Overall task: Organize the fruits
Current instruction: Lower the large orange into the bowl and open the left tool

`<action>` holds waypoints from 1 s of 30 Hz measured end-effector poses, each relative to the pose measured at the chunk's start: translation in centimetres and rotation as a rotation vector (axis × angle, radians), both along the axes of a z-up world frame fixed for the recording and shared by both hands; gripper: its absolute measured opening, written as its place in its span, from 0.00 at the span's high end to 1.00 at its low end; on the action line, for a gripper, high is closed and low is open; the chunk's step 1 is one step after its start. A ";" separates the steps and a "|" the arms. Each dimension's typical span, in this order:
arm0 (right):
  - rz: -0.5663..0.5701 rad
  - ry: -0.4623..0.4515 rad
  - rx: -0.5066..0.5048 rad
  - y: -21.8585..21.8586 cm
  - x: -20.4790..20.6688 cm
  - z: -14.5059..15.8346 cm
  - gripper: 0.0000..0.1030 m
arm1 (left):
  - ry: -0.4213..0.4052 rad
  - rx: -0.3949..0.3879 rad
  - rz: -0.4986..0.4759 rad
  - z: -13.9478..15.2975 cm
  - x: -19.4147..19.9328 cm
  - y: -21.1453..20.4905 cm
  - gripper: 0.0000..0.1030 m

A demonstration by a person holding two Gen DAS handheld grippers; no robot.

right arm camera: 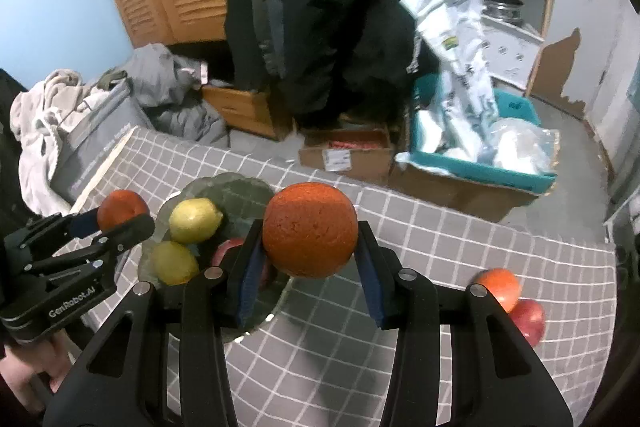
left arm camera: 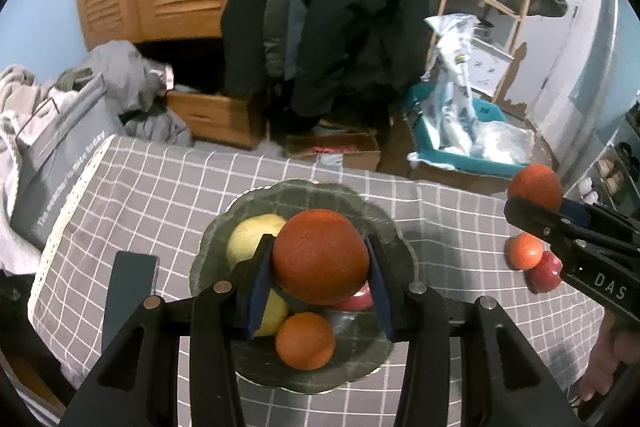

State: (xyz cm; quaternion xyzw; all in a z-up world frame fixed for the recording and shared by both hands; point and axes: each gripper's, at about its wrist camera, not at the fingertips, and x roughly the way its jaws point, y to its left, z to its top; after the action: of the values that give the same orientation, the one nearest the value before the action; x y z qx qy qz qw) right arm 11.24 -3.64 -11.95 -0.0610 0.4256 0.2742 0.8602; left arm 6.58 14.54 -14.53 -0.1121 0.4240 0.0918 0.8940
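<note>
From the left wrist view, the left gripper (left arm camera: 320, 267) has its jaws closed on an orange (left arm camera: 320, 255), held directly above the glass plate (left arm camera: 384, 227), which already carries two lemons (left arm camera: 250, 233), a smaller orange (left arm camera: 305, 341) and a red apple (left arm camera: 358, 301) partly hidden behind the held fruit. At three o'clock the right gripper (left arm camera: 532, 205) clamps a second orange (left arm camera: 535, 187), with a loose orange (left arm camera: 525, 251) and apple (left arm camera: 545, 271) on the checked tabletop (left arm camera: 140, 195) below it. From the right wrist view, the right gripper (right arm camera: 310, 247) grips its orange (right arm camera: 310, 230) over the plate's right edge (right arm camera: 236, 187); the left gripper (right arm camera: 120, 221) sits at nine o'clock with its orange (right arm camera: 122, 213). The step in hand looks like carrying both oranges to the plate. Next, each needs a free spot to be lowered into before release; the lemons (right arm camera: 195, 219) and piled fruit crowd the plate, so a rolling orange is a risk. At four o'clock the loose orange (right arm camera: 498, 287) and apple (right arm camera: 529, 319) are not yet collected.
</note>
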 end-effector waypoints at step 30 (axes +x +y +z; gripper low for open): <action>0.064 0.170 -0.020 6.0 2.8 -7.0 0.58 | 0.206 -0.100 0.039 -8.9 3.0 3.3 0.47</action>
State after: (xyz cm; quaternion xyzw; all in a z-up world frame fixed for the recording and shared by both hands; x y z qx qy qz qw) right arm 14.03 2.31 -18.92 -0.0598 0.4977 0.3016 0.8110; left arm 9.63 17.82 -23.40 -0.1547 0.5152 0.0988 0.8372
